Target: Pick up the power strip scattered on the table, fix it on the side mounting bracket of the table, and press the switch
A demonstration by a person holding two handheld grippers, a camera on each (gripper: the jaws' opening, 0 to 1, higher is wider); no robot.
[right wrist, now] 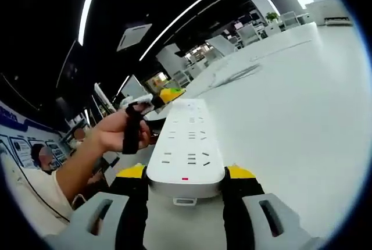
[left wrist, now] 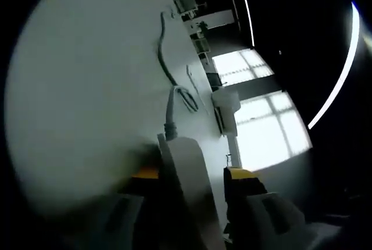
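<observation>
Right gripper view has the white power strip lying lengthways between the right gripper's two yellow-tipped jaws, which are closed against its sides near the end with the red mark; the socket face is up toward the camera, and the white table spreads beyond it; further along the strip, a person's hand holds the left gripper at the far end. Left gripper view shows that gripper clamped on the strip's cord end, seen edge-on, with the grey cable trailing off across the tabletop; so the strip appears lifted, carried by both ends. The side mounting bracket cannot be made out in either view. For the step in hand, both grips should probably hold firm and level while the strip is carried to the table's side; the cable wants slack so it does not drag; the switch should be left uncovered for pressing.
</observation>
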